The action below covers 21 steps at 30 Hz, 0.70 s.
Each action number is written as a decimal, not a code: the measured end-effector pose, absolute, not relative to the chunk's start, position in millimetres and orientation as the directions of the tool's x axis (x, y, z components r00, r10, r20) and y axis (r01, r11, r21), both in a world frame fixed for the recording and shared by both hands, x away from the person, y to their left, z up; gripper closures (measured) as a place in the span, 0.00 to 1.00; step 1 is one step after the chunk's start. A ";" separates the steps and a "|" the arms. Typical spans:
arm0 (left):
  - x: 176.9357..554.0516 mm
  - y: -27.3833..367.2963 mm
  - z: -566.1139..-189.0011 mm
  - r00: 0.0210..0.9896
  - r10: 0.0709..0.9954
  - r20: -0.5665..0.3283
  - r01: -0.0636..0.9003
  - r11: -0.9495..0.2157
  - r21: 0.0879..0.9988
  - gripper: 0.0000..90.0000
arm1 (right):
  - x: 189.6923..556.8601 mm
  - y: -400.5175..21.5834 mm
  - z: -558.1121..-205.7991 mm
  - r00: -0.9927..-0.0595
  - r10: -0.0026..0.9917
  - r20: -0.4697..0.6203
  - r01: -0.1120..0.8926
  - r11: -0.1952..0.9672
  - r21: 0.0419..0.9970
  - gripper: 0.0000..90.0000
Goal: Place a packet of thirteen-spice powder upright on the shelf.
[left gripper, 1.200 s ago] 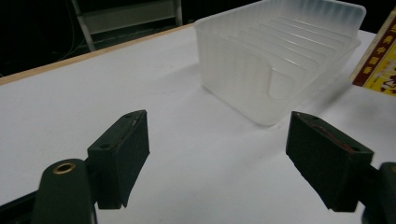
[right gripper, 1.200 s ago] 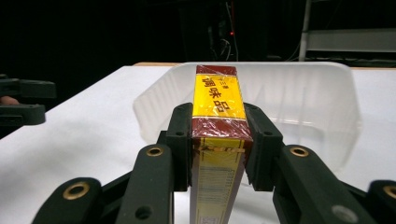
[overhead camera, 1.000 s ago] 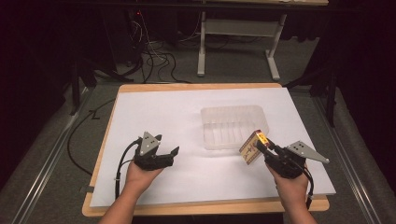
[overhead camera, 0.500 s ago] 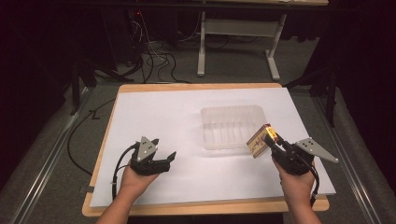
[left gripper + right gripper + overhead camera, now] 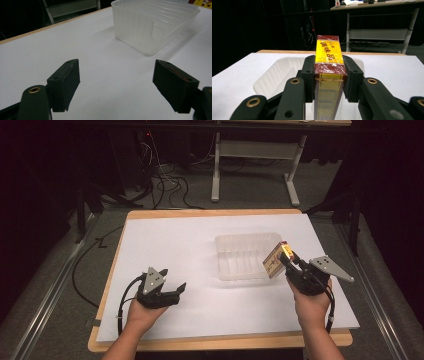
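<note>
My right gripper (image 5: 287, 261) is shut on a small yellow and dark red box (image 5: 274, 260), held above the right end of a clear plastic tray (image 5: 240, 251). In the right gripper view the box (image 5: 329, 65) stands between the jaws (image 5: 329, 75), with the tray (image 5: 274, 75) just beyond it. My left gripper (image 5: 172, 290) rests low over the white sheet at the front left, open and holding nothing. The left gripper view has its two pads (image 5: 66, 82) wide apart, the gripper (image 5: 120, 87) pointing toward the tray (image 5: 155, 27).
A white sheet (image 5: 175, 245) covers the wooden table (image 5: 220, 340). Cables (image 5: 165, 185) lie on the floor behind, beside a grey desk frame (image 5: 255, 150). A rail (image 5: 45, 295) runs along the floor at the left.
My right gripper has lifted the box and carried it right and slightly away, to the tray's right end. The left hand has drifted a little toward me.
</note>
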State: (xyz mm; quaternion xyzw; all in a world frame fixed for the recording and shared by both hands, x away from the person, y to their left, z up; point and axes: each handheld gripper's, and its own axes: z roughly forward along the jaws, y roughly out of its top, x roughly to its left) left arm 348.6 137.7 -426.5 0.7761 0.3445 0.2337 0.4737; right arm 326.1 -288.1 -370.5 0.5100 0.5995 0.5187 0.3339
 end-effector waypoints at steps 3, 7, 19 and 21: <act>348.0 137.0 -427.0 0.656 0.754 0.040 0.312 -0.319 0.895 0.25 | 332.3 -284.9 -369.3 -0.247 0.962 0.118 0.255 -0.053 0.965 0.76; 347.4 136.1 -427.1 0.660 0.750 0.044 0.307 -0.323 0.895 0.25 | 340.7 -280.7 -368.4 -0.235 0.965 0.116 0.249 -0.055 0.967 0.76; 347.4 136.3 -427.0 0.666 0.744 0.061 0.300 -0.342 0.891 0.25 | 362.1 -272.4 -366.7 -0.209 0.972 0.107 0.251 -0.052 0.967 0.76; 347.5 136.2 -427.1 0.666 0.743 0.062 0.299 -0.342 0.891 0.25 | 365.8 -271.8 -367.3 -0.204 0.973 0.107 0.254 -0.053 0.966 0.76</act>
